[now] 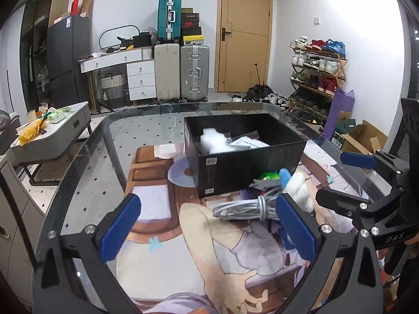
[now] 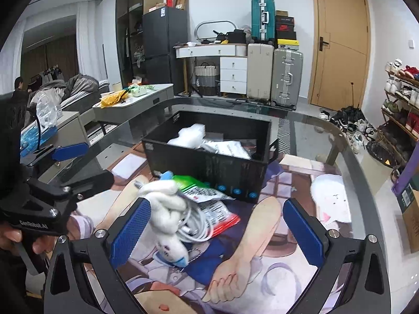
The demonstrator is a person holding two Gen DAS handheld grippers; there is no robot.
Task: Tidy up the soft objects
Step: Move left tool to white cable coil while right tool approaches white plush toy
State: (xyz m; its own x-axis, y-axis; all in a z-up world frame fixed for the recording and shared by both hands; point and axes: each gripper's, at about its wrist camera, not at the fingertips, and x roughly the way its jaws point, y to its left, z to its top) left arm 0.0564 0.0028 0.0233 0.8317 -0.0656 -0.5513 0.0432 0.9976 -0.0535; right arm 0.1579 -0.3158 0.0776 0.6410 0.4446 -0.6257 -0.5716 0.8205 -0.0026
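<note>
Glass-topped and covered by a printed mat (image 2: 262,225), the table (image 1: 86,183) stands in a cluttered room, with suitcases and a wooden door behind it. All places below are given from the black box (image 2: 209,162), which sits on the mat and already has white padding and a white pouch inside. Just in front of its near wall lies a small heap: a white plush toy (image 2: 163,209) with blue tips, a coiled white cable (image 1: 243,208) against it, and a green-and-red packet (image 2: 207,198) underneath, nearest the box. The left gripper (image 1: 209,225) is spread wide with nothing held, its right pad beside the cable. The right gripper (image 2: 217,229) is likewise wide open and empty, its left pad close beside the plush, though contact cannot be confirmed. The step in hand looks like picking the plush out of the heap. To do it well, I would centre the right gripper on the toy's thick body, clear of the cable loops, close gently, and lift straight up so the cable does not drag along before carrying it over the box's rim.
</note>
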